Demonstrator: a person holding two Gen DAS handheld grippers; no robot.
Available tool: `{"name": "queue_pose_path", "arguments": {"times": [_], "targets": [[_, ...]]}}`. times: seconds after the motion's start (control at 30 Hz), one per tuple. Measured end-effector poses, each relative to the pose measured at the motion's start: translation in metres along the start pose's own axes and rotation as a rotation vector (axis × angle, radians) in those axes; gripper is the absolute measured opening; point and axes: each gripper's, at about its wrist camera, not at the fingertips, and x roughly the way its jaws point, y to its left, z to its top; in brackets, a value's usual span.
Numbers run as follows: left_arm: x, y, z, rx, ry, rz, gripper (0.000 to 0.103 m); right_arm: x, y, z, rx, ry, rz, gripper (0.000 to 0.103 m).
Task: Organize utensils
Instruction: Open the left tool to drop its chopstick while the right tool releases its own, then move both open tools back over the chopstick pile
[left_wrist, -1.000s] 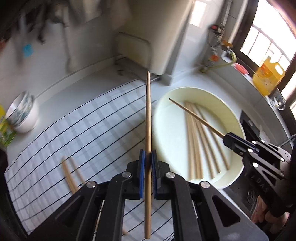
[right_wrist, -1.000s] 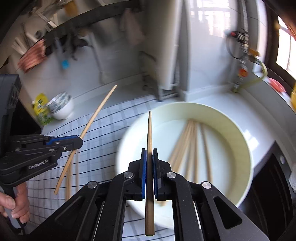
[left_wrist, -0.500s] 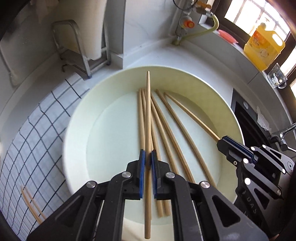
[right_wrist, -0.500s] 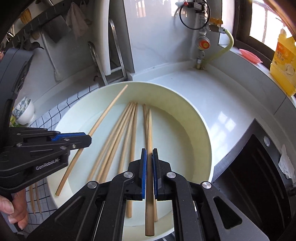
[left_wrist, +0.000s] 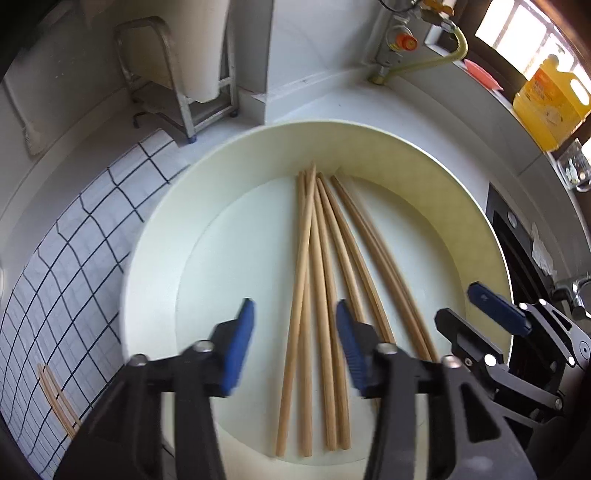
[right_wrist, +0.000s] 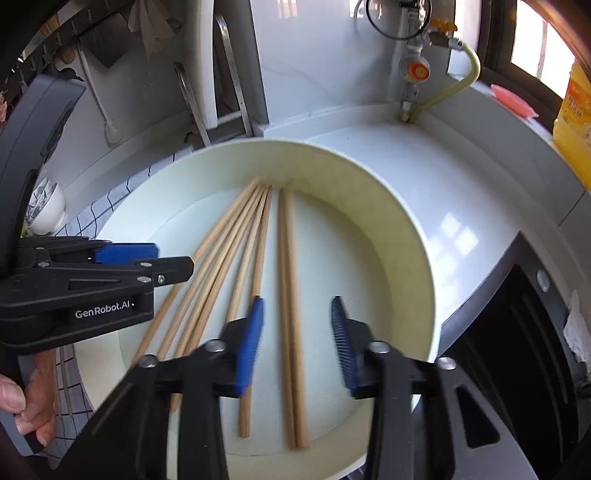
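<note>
Right wrist view: "GenRobot.AI" printed white on left gripper (right_wrist: 177, 264) body at 9 o'clock; hand (right_wrist: 26, 398) partly cut off. Yellow jug (right_wrist: 574, 122) label unreadable. Chopsticks (right_wrist: 284, 295) lie flat in cream basin (right_wrist: 399, 229) on white bench (right_wrist: 443, 158), long axes running 6 to 12 o'clock, tips fanned. Right gripper (right_wrist: 297, 332): fingers released, just opened, blurred, clear above one pair. Left gripper likewise released. Two more chopsticks (left_wrist: 55, 398) on checked cloth (left_wrist: 74, 258), edge-cropped.
</note>
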Motion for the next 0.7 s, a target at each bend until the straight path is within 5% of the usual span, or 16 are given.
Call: {"name": "queue_pose_path", "arguments": {"times": [0.7], "targets": [[-0.063,0.019,-0.022,-0.044,-0.100,0.051,0.060,-0.039,0.017,0.000,0.006,-0.053,0.025,0.039]]}}
